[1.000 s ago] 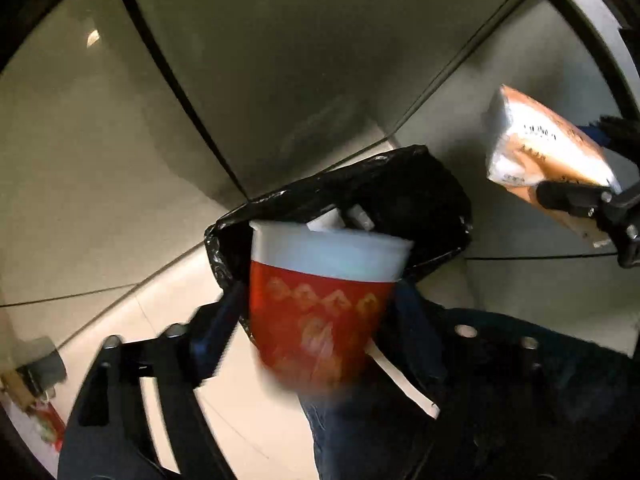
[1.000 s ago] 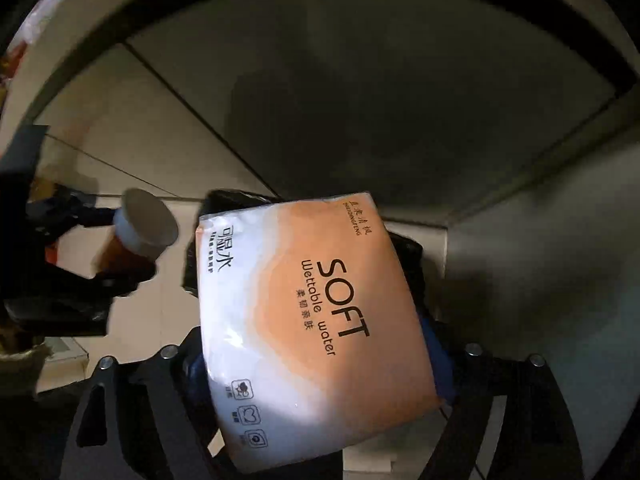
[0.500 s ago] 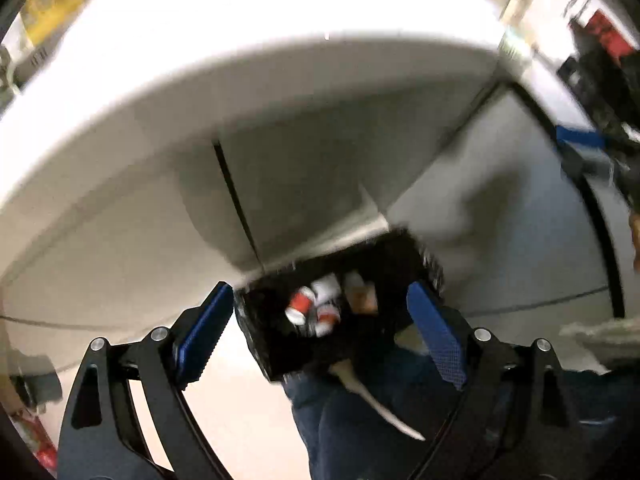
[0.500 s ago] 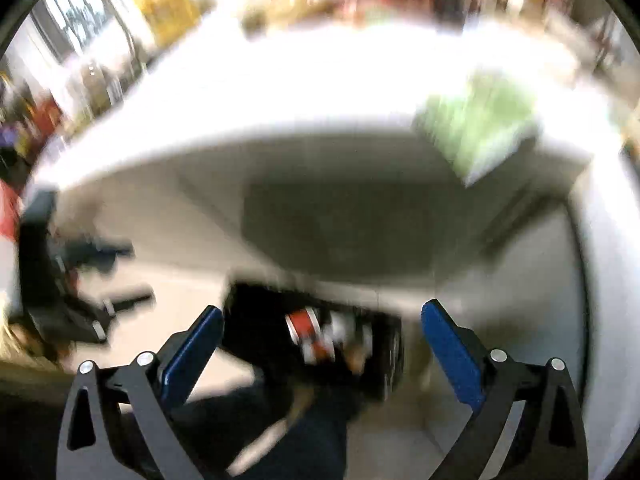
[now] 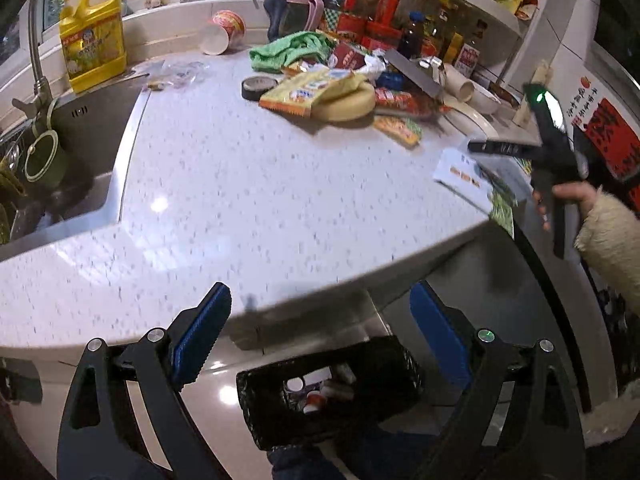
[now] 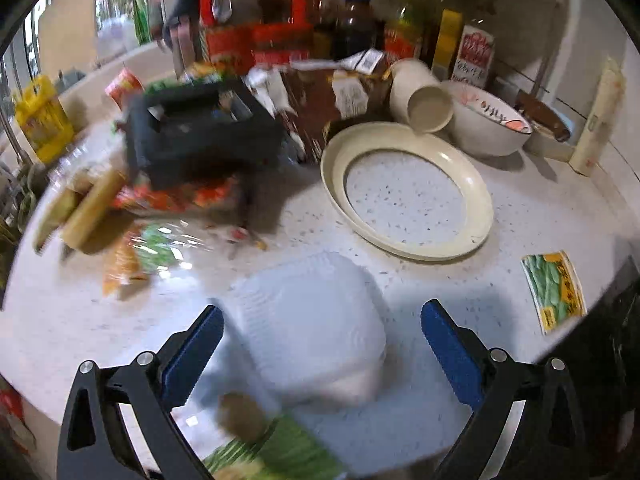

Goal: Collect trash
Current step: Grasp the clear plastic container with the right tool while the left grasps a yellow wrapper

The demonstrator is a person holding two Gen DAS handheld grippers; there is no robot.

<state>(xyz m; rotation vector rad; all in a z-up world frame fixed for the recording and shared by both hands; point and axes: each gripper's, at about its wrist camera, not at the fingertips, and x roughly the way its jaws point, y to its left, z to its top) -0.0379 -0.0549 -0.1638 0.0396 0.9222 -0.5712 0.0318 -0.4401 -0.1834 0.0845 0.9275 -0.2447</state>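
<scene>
- A second ago the left gripper [image 5: 316, 344] carried a red paper cup and the right gripper [image 6: 320, 352] a pack of soft tissues over the black-lined trash bin [image 5: 328, 392]; both are now empty, with fingers spread wide.
- That suggests both items went into the bin, where small red-and-white pieces show through the opening, at 6 o'clock in the left wrist view, on the floor below the counter [image 5: 248, 184] edge.
- Both cameras have swung up from the floor to the counter, so the next pickup seems to be starting.
- The right gripper points at a white lidded plastic container [image 6: 312, 324] lying between its open fingers; contact cannot be judged.
- Trash left on the counter: a yellow snack wrapper [image 5: 312, 90] at 12 o'clock in the left view, a tipped instant-noodle cup [image 5: 222, 32] toward 11 o'clock, and a green packet [image 6: 554, 290] at 3 o'clock in the right view.
- The cream plate [image 6: 404, 148] beyond the container looks like a dish, not trash.
</scene>
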